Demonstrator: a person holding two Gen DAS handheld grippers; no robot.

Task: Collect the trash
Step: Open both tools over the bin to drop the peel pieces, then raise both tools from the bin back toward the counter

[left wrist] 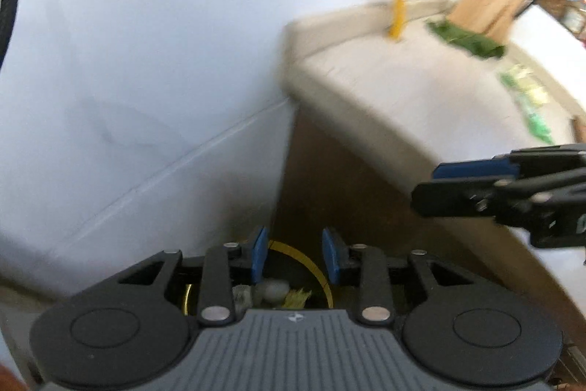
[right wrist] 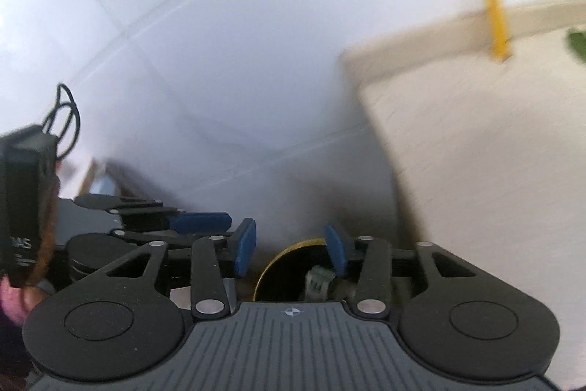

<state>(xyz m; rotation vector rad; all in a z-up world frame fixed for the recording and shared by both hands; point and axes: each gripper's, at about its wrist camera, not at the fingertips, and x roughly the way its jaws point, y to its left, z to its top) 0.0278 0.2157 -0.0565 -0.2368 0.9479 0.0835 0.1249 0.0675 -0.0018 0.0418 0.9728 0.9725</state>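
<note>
A white tiled wall (left wrist: pixel 128 79) fills most of both views, with the pale counter (left wrist: pixel 403 90) running off to the far right. On its far end stand a brown paper bag (left wrist: pixel 487 2) and green wrappers (left wrist: pixel 468 39) (blurred, so their kind is unclear). Near and low sits the yellow-rimmed bin (left wrist: pixel 311 262), crumpled trash (left wrist: pixel 273 292) already inside. The left tool (left wrist: pixel 295 257) hangs directly over it, fingers spread and empty. The right tool (right wrist: pixel 289 250) is likewise spread, empty, and probably nearer the counter's remaining litter, which lies far right of both.
</note>
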